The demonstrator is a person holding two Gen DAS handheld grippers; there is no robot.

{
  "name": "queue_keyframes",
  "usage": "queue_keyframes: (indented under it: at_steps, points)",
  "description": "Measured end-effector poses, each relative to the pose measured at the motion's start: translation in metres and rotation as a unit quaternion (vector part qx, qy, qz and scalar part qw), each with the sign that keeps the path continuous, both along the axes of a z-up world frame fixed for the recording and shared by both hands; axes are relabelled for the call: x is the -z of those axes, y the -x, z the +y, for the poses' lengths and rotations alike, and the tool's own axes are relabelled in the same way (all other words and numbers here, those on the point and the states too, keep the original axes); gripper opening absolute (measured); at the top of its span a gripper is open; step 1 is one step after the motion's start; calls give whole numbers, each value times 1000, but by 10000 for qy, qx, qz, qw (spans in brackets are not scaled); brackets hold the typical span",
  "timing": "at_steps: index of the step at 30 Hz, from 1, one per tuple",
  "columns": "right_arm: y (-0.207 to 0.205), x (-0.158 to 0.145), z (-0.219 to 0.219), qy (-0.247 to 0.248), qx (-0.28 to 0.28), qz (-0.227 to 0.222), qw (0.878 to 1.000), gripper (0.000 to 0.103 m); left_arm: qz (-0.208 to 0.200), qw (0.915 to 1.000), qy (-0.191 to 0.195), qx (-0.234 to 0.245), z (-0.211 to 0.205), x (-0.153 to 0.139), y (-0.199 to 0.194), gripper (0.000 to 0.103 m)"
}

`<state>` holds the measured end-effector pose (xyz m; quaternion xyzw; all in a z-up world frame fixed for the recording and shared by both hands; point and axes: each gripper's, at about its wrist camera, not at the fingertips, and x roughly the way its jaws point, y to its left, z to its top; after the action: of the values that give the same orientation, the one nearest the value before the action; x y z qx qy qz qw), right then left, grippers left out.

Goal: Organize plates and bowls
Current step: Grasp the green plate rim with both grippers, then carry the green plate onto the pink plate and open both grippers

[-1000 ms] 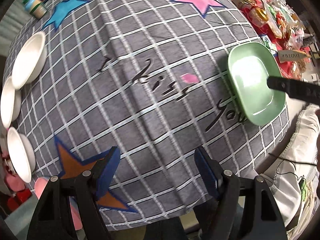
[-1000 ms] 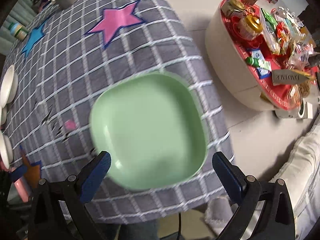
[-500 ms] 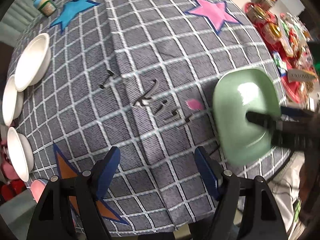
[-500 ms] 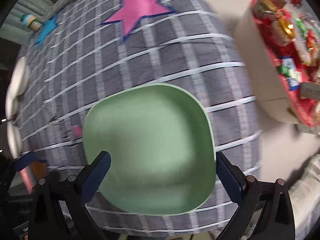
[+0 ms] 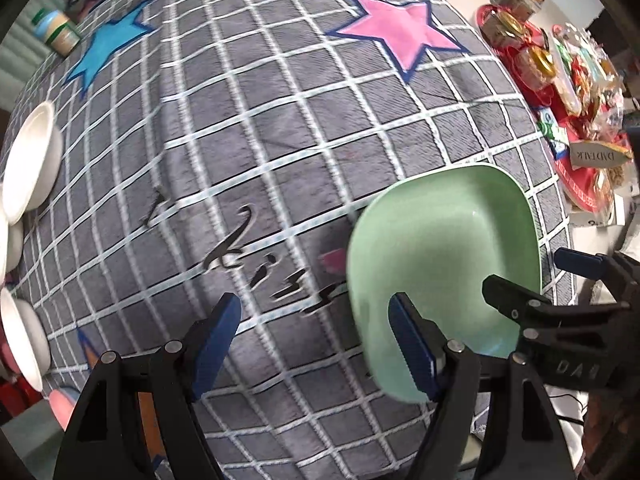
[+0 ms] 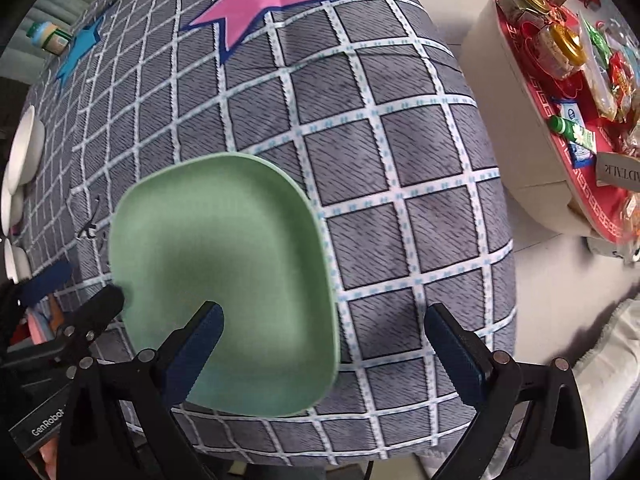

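Observation:
A pale green square plate (image 5: 440,256) (image 6: 224,280) lies on the grey checked tablecloth (image 5: 280,120) near its front right edge. My left gripper (image 5: 318,336) hangs open over the cloth. Its right finger is over the plate's left part, so the left rim falls between the fingers. My right gripper (image 6: 326,346) is open wide and straddles the plate's right rim, left finger above the inside, right finger over bare cloth. It also shows in the left wrist view as the right gripper (image 5: 536,276). No pad presses on the plate. White bowls (image 5: 28,164) (image 6: 24,148) sit along the left edge.
A low side table with a red tray (image 6: 576,184) of jars and snack packets stands to the right, past the table edge. A jar (image 5: 56,32) stands at the far left corner. White fabric (image 6: 612,360) lies at the lower right.
My left gripper has moved right across the cloth until its right finger overlaps the green plate. My right gripper has sunk closer to the plate, which now sits further left in its view.

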<state>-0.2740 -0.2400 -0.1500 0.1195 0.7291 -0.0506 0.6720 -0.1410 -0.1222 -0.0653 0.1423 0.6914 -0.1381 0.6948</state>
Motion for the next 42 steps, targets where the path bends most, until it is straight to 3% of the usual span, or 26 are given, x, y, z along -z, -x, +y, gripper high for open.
queue_keyframes:
  at_steps: [2,4,5,6,8,9,11,13,21,32,42]
  points:
    - [5,5,-6,48,-42,38,10000,79,72,10000,6,45,-6,8,-8,79]
    - [9,6,-10,81,-81,70,9999,74,143,9999,17,65,-13,8,-9,79]
    - [8,5,-8,86,-101,73,9999,65,185,9998,35,71,-20,8,-5,78]
    - [5,6,-8,82,-132,74,9999,63,239,9997,50,68,-21,12,-8,77]
    - [1,-1,0,75,-199,72,9997,58,377,9992,107,51,-25,20,-7,66]
    - [1,-1,1,36,-234,47,9997,56,354,9993,80,77,-27,21,-4,66]
    - [0,-5,8,-145,-290,9,9995,39,285,9992,32,283,-33,21,3,58]
    - [0,-7,15,-537,-307,60,9981,34,269,9988,96,390,-39,20,21,46]
    - [16,-10,47,-829,-406,218,9955,33,357,9992,-14,150,-8,23,39,40]
    - [34,-11,136,-1025,-1041,380,9885,33,360,9981,-300,-398,77,28,78,40]
    - [51,-20,217,-1069,-1462,462,9824,33,397,9952,-388,-812,131,33,110,40]
